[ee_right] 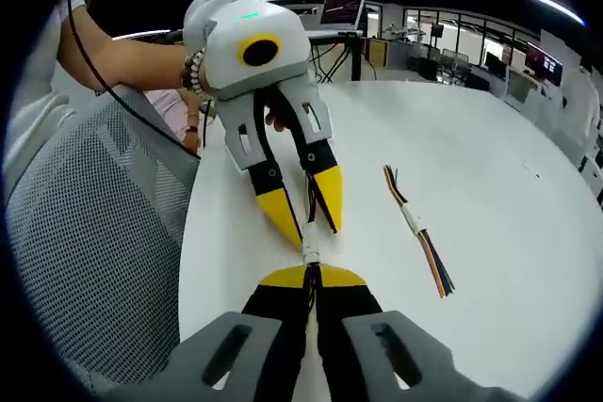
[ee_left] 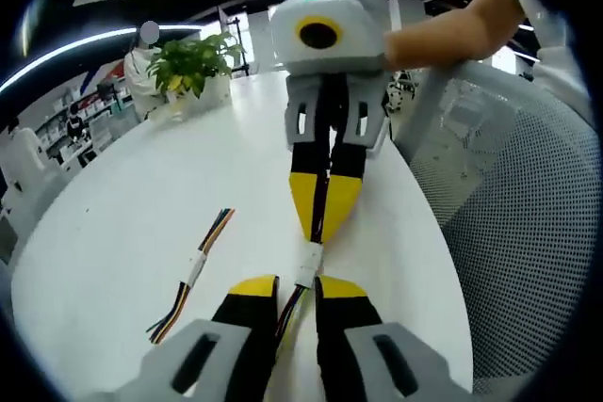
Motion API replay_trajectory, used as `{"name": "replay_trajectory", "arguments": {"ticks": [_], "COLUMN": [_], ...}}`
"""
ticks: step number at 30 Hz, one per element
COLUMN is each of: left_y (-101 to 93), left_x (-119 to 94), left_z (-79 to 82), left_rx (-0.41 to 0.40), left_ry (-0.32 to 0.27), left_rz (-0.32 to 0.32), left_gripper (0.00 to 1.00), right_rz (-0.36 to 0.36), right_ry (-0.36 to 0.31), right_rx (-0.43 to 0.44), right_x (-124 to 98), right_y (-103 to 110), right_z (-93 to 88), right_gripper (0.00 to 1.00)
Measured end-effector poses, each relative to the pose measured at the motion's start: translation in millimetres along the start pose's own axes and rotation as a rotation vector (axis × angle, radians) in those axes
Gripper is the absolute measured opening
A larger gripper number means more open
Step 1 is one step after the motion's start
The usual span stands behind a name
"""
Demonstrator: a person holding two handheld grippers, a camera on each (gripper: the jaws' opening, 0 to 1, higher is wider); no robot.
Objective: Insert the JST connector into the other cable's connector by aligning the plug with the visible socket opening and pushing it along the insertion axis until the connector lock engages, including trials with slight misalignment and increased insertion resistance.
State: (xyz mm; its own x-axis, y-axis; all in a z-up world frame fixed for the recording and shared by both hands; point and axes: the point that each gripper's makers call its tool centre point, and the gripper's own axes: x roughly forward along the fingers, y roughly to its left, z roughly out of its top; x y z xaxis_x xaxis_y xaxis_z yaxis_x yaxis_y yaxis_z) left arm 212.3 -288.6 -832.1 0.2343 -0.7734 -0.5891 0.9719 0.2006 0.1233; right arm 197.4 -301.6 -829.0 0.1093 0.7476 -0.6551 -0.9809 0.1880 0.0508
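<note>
Both grippers meet nose to nose over the white counter (ee_left: 122, 233). Left gripper (ee_left: 297, 291) fingers are clamped on its cable; right gripper (ee_right: 312, 278) fingers are clamped on the other cable. The white JST connector (ee_left: 309, 265) sits between the two sets of tips, looks mated or nearly so; can't tell if the lock is engaged. Risks: an off-axis push cocks the plug and jams it; gripping the wires lets them slip or buckle under resistance. A spare cable (ee_right: 419, 233) lies near on the counter, clear of the work.
</note>
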Motion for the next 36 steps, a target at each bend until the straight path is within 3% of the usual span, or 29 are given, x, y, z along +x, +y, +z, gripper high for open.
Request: {"name": "replay_trajectory", "arguments": {"ticks": [8, 16, 29, 36], "left_y": [4.2, 25.4, 62.7, 67.8], "left_x": [-3.0, 3.2, 7.5, 9.9], "left_z": [-1.1, 6.8, -7.6, -16.6], "left_rx": [0.031, 0.040, -0.049, -0.073], "left_ry": [-0.011, -0.006, 0.026, 0.049], "left_rz": [-0.014, -0.013, 0.046, 0.049], "left_gripper": [0.02, 0.01, 0.01, 0.02], "right_rz": [-0.007, -0.038, -0.057, -0.055], "right_ry": [-0.017, -0.037, -0.032, -0.019], "right_rx": [-0.014, -0.029, -0.071, -0.058], "right_x": [2.6, 0.9, 18.5, 27.0], "right_y": [-4.1, -31.6, -68.1, -74.6], "right_z": [1.9, 5.4, 12.4, 6.6], "right_gripper": [0.00, 0.00, 0.00, 0.00]}}
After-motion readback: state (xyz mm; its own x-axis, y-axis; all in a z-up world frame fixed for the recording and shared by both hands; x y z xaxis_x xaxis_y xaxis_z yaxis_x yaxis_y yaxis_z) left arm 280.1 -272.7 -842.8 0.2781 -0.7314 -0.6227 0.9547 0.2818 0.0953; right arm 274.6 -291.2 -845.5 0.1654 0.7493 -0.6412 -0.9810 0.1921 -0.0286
